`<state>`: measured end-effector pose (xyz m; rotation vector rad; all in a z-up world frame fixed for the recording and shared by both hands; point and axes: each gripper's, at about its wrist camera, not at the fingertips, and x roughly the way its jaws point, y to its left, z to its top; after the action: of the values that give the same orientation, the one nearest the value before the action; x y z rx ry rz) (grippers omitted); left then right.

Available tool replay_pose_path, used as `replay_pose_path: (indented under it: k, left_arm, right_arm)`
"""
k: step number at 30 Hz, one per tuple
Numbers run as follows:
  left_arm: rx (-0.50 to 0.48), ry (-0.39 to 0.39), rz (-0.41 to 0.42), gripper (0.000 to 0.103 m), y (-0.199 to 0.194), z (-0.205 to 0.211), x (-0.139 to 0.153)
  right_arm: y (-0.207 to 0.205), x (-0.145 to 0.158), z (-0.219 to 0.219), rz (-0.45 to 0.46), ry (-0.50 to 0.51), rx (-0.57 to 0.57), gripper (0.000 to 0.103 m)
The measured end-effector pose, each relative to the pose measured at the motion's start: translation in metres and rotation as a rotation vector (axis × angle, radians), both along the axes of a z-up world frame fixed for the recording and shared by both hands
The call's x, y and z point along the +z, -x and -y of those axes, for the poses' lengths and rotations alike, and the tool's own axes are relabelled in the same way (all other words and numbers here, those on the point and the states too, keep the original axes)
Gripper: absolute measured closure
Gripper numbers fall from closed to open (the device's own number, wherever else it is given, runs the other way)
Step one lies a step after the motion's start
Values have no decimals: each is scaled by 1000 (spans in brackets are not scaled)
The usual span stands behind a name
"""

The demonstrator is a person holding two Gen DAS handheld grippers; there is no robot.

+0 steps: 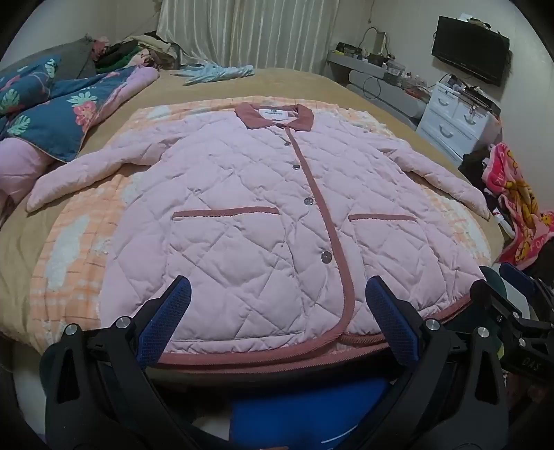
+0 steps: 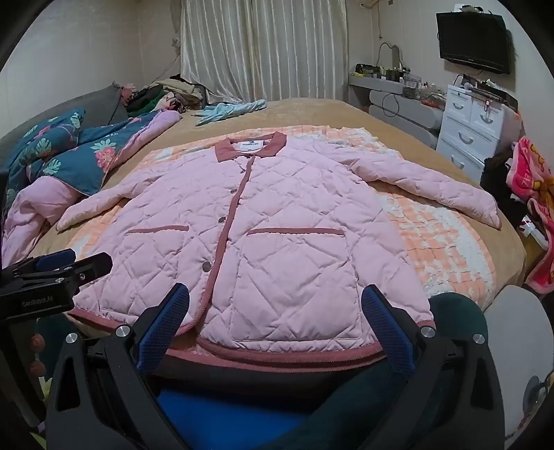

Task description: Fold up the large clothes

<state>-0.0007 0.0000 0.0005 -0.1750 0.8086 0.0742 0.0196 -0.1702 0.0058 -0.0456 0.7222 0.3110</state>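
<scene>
A pink quilted jacket (image 1: 249,214) lay spread flat, front side up, on an orange-and-white checked blanket (image 1: 79,242) in the middle of the bed (image 1: 214,86). It was buttoned down the front, its darker pink collar (image 1: 275,116) pointed toward the far end of the bed, and both sleeves stretched out to the sides, the cuffs reaching past the blanket onto the tan bedspread. Two pockets trimmed in darker pink sat level across its lower half. The left gripper (image 1: 277,311) hovered over the near hem, tilted downward, its jaws standing wide with nothing between the blue pads; I could not see them touching the cloth. The right gripper (image 2: 275,318) hung just beside it, over the hem on the other side of the button line, jaws likewise spread wide and empty. From the right wrist view, the left gripper showed as a black block at the left edge, close to the hem's corner. A blue flowered quilt (image 1: 45,110) with a pink lining was bunched along the left side of the bed, a light blue garment (image 1: 218,72) lay near the far end before the pale curtains (image 1: 249,31), and a white chest of drawers (image 1: 457,121) stood by the right wall under a dark screen (image 1: 471,48).
</scene>
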Motion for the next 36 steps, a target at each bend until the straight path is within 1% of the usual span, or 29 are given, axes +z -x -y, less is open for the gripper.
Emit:
replay_pose_path:
  k: [3,8,10,29,30,36]
  left_arm:
    - [-1,-4,-8,8,-1,0,0]
    - [2,-11,5,8,1,1,-1]
    - [1,-12,5,8,0,-1,2]
    - [-3,-8,10,8,-2,-5,3]
    - [-3,-13,15,8,0,-2,10]
    - [-7,-16,20,8,-1,-4,17]
  right_arm:
    - [1,2,2,15,4,3,4]
    - [5,5,-2,31,6,5,4]
    - [-2,5,4,12,-7,5,4]
    - [3,3,-1,7,-9,16,4]
    - [4,3,-2,9,-8,17,4]
    - [5,3,-2,5,-10,15,4]
